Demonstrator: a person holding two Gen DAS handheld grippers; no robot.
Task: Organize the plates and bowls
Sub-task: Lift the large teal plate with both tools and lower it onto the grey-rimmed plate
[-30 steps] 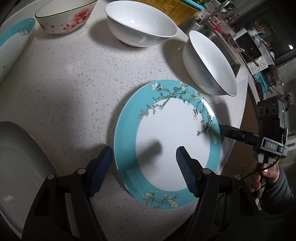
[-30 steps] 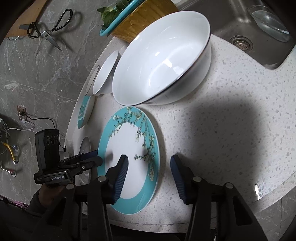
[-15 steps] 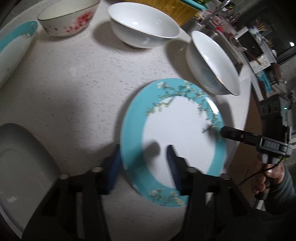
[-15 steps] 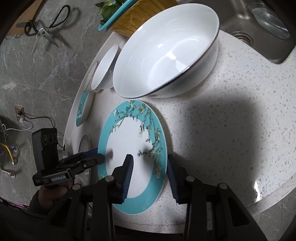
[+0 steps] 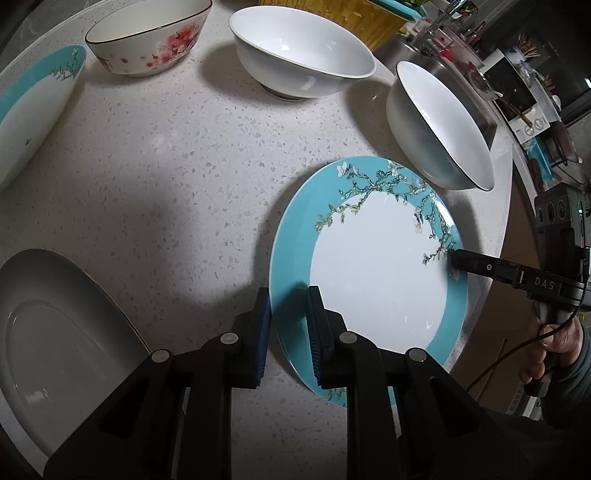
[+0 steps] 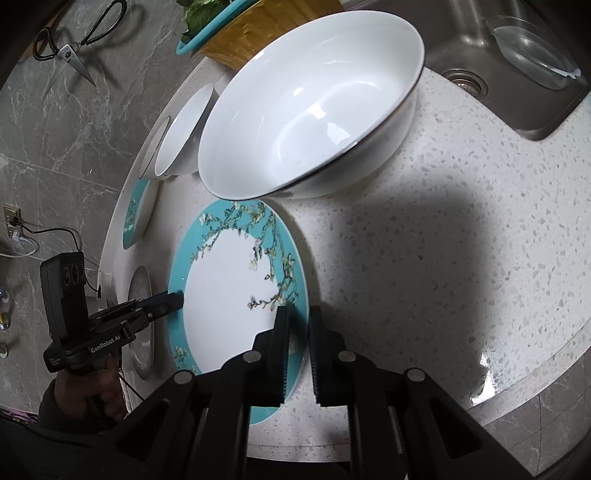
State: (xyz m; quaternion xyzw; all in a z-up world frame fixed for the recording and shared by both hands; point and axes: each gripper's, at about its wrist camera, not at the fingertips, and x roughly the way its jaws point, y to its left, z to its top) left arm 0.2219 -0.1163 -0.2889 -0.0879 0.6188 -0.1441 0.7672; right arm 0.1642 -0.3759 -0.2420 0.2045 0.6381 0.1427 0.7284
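Observation:
A teal-rimmed plate with blossom branches lies on the speckled counter; it also shows in the right wrist view. My left gripper is shut on its near-left rim. My right gripper is shut on the opposite rim; it shows in the left wrist view. A white bowl sits just beyond the plate. A second white bowl, a pink-flowered bowl, another teal plate and a grey plate stand around.
A steel sink with a glass dish lies at the right. A yellow basket with a teal tray stands behind the bowls. Scissors hang on the wall. The counter edge runs close by the plate.
Both grippers closed from open onto opposite rims of the teal plate. The left gripper moved right onto the rim.

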